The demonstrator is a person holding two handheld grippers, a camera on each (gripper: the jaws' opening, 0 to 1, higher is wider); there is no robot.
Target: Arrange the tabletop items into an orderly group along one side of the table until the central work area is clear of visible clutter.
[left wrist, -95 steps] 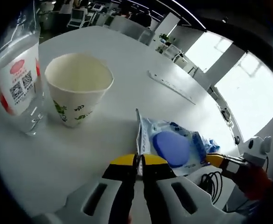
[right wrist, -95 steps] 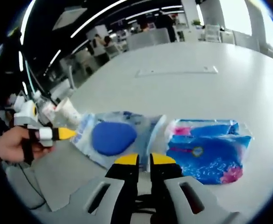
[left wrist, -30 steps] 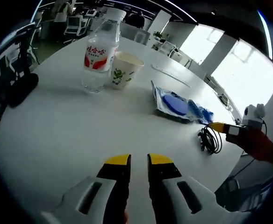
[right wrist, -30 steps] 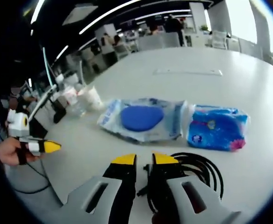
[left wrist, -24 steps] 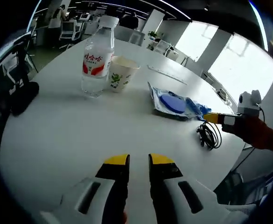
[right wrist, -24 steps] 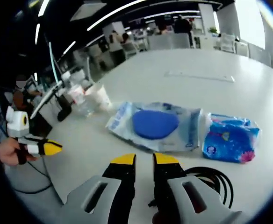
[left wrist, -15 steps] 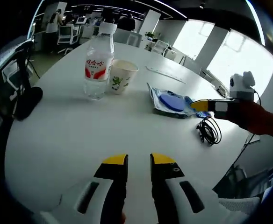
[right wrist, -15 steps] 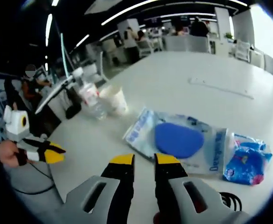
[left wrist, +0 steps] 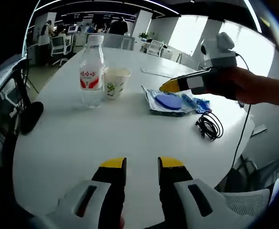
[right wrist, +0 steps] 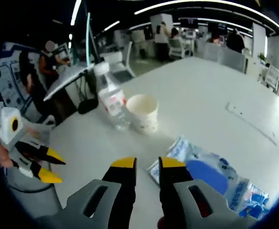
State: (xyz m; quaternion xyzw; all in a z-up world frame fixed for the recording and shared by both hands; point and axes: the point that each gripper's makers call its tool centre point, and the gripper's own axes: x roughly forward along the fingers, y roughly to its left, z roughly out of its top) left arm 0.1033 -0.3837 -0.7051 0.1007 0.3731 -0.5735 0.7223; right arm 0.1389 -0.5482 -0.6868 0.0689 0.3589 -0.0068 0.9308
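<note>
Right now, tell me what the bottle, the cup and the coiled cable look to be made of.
The bottle looks like clear, glossy thin plastic: the table shows through it, and it has a white cap and a red-and-white label. The cup seems matte white paper with a green printed pattern and a rolled rim. The cable appears sheathed in black rubber or plastic; the exact finish is too small to tell.
</note>
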